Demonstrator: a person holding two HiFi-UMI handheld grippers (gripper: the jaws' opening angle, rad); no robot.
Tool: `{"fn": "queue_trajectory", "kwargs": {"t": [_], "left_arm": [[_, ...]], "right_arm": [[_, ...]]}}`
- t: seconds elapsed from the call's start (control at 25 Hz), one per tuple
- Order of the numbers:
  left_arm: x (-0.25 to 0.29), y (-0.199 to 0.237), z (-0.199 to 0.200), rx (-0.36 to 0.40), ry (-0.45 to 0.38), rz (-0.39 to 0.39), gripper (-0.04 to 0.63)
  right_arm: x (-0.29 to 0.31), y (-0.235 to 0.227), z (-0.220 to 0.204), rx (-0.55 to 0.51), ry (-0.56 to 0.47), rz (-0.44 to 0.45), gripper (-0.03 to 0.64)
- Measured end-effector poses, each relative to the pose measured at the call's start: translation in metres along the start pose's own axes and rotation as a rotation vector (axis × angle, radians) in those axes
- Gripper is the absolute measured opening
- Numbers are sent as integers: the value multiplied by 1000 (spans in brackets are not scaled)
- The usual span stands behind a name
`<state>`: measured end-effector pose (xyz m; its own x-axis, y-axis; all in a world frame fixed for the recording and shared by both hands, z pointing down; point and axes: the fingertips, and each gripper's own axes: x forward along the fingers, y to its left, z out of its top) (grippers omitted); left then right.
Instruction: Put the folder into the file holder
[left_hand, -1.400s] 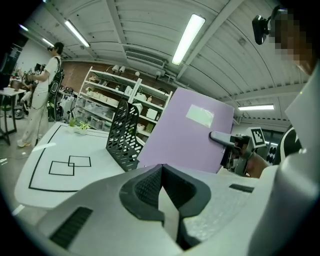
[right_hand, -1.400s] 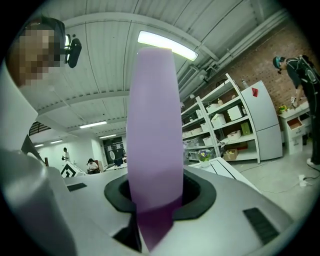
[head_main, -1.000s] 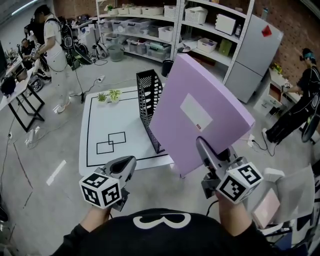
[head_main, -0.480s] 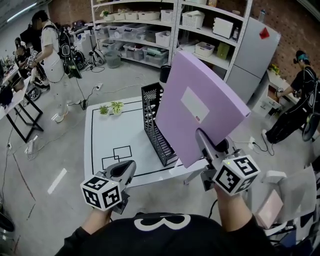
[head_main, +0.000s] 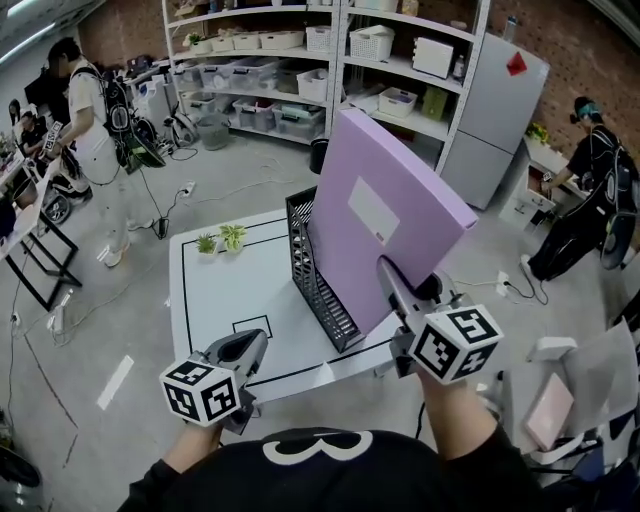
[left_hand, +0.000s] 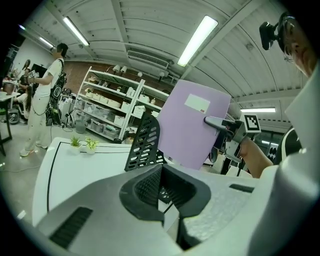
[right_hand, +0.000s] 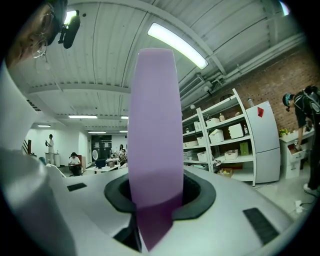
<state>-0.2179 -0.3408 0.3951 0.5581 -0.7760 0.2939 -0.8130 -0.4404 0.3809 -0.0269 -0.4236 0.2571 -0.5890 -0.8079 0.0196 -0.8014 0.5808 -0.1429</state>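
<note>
Over the near right corner of the white table (head_main: 215, 290), the purple folder (head_main: 400, 190) is up in the air, tilted, spine edge toward the camera. A white label (head_main: 372, 212) sits on its face. Right gripper (head_main: 385, 268) pinches the folder's lower edge; in the right gripper view both jaws of the right gripper (right_hand: 152, 210) clamp the folder (right_hand: 152, 125), which stands straight up between them. The folder's lower part overlaps the right side of the black mesh file holder (head_main: 318, 270) in the head view, and it is not inside a slot. Can't tell whether it touches the holder.

The file holder stands upright on the table, open top up. In the left gripper view the folder (left_hand: 190, 125) shows just right of the file holder (left_hand: 145, 142).

Left gripper (head_main: 255, 342) hangs low at the table's near edge, well apart from the folder. Its jaws (left_hand: 167, 200) are pressed together with nothing between them.

Two small potted plants (head_main: 220, 240) sit at the table's far left corner. Shelving (head_main: 300, 60) with bins lines the back wall. One person (head_main: 85, 130) stands far left, another person (head_main: 595, 190) far right.
</note>
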Motion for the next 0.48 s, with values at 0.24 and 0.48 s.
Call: {"fn": "queue_trajectory", "kwargs": {"t": [0.24,0.48], "left_arm": [[5,27,9,5,-4,5,5],[9,48,15,-4,-2,7,5]], "right_arm": [[28,4,-18,-13,20,3,143],[41,5,-38,-31,45,-4,143]]}}
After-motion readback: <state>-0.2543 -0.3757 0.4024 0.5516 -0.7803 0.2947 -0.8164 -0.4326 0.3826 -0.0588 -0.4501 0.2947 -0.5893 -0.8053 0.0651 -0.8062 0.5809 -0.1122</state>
